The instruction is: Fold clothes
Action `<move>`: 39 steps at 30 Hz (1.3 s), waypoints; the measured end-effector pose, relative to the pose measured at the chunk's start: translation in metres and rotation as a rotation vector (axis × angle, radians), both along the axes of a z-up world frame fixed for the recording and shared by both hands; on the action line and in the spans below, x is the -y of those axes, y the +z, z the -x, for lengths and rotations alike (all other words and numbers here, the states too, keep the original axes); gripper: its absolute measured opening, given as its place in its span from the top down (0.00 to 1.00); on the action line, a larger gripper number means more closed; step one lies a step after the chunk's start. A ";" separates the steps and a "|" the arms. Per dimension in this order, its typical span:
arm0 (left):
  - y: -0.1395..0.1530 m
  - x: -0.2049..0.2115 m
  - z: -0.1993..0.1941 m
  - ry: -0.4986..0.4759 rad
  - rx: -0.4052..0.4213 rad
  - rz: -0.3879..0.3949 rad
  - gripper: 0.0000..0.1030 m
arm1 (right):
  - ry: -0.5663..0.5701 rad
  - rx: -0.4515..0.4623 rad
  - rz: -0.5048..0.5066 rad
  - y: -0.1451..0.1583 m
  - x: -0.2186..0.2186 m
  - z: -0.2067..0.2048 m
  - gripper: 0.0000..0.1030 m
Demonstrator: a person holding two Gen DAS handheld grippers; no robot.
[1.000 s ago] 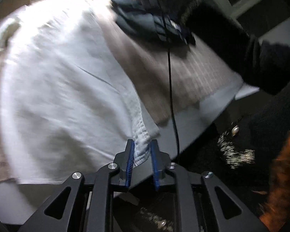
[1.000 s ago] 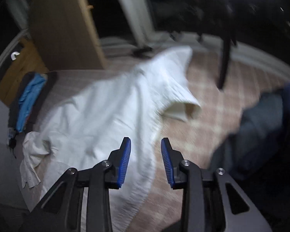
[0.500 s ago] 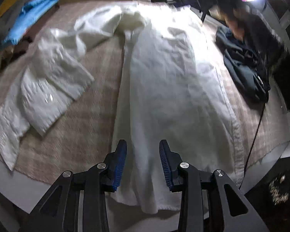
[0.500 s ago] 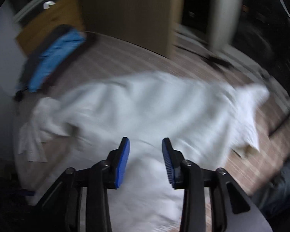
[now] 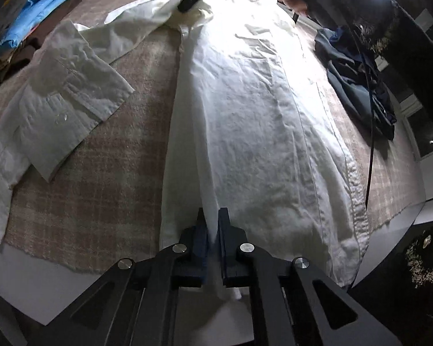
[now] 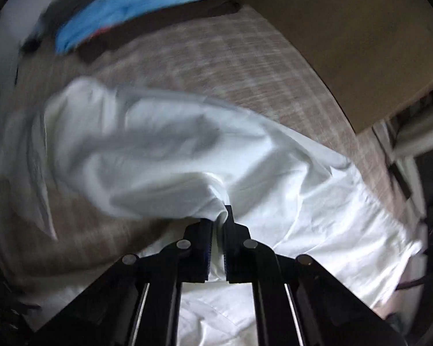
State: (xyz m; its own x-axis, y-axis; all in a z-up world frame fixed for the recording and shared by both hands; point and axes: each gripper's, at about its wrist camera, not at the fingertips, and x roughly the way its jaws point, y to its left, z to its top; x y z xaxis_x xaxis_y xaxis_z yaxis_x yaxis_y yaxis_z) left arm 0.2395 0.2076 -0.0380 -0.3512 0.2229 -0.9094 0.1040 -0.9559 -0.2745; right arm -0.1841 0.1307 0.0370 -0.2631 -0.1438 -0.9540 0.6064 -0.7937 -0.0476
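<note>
Tools both clamped on white shirt [image 5: 254, 121] (left [image 5: 212, 219], right [image 6: 218, 219]) over checked blanket [image 5: 106, 178].

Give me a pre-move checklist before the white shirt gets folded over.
1. Left gripper shut on the white shirt near its hem: ok.
2. Right gripper shut on shirt cloth near the collar end: ok.
3. Shirt body lying flat on the checked blanket: ok, some wrinkles.
4. Far sleeve tucked in: not ok, it lies spread out to the side.
5. Black cable clear of the shirt: cannot tell, it hangs close to the shirt's edge.
6. Dark clothes clear of the shirt: ok.
</note>
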 end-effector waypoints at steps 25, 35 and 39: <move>0.003 0.001 -0.014 -0.017 0.006 0.011 0.97 | -0.040 0.140 -0.092 -0.016 -0.009 -0.011 0.92; -0.001 0.009 -0.023 0.018 0.014 0.008 0.98 | -0.200 0.160 0.271 0.001 -0.063 0.004 0.97; 0.007 0.014 -0.028 0.038 0.020 0.031 0.94 | -0.153 0.135 0.210 -0.006 -0.055 -0.007 0.94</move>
State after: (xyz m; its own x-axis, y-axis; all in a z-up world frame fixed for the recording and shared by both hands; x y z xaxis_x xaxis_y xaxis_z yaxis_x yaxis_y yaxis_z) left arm 0.2678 0.1934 -0.0314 -0.3408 0.1816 -0.9224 0.1460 -0.9590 -0.2427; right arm -0.1773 0.1859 0.0305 -0.1696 -0.3101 -0.9355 0.4688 -0.8603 0.2002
